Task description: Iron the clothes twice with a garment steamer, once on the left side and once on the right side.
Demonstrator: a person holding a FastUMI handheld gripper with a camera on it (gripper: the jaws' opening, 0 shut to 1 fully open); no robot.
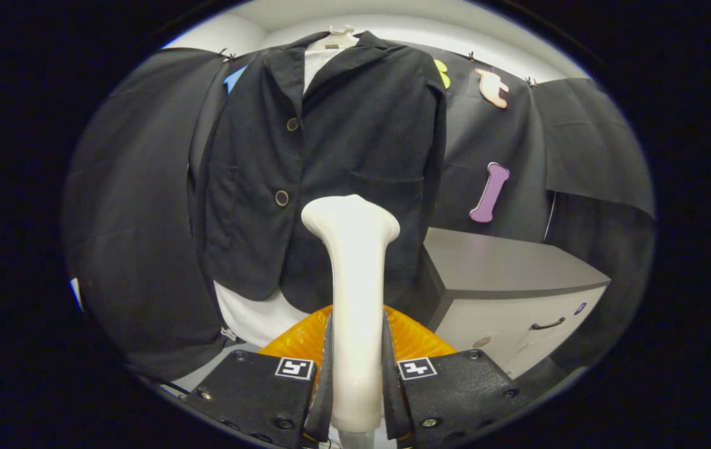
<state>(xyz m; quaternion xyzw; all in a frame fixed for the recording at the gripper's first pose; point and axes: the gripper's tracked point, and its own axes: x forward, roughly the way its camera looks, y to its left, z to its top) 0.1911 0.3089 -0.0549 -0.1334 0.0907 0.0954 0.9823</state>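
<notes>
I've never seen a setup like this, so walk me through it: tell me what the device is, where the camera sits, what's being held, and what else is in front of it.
The camera rides on a hand-held gripper and looks forward along its two fingers. Those fingers are pressed on either side of a pale steamer, gripping its handle; its wide head points at the clothes. Straight ahead hangs a dark jacket with two buttons, on a hanger, over a white shirt. The steamer's head sits in front of the jacket's lower middle; whether it touches the fabric cannot be told. Beside the jacket stands a grey cabinet with a drawer handle.
</notes>
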